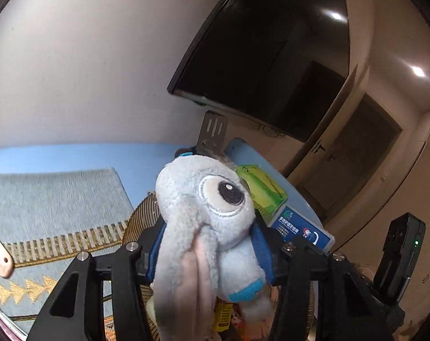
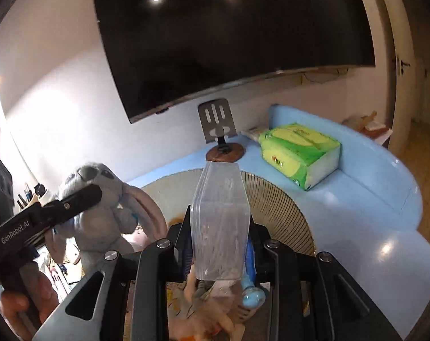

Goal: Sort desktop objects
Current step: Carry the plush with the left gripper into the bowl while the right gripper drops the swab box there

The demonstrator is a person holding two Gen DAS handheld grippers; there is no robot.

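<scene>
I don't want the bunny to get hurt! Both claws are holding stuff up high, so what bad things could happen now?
1. The left gripper squeezes the soft plush bunny around its middle; its long ears dangle and might snag on the basket below.
2. The right gripper pinches the smooth clear plastic box, which could slip.
3. The grippers are close together and could bump.

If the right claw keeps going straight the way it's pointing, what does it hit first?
Probably the phone stand on its round wooden base. The right claw, shut on a clear plastic box, points across the round wire basket at it; the wall-mounted TV lies behind. Depth is unclear in this fisheye view.
</scene>
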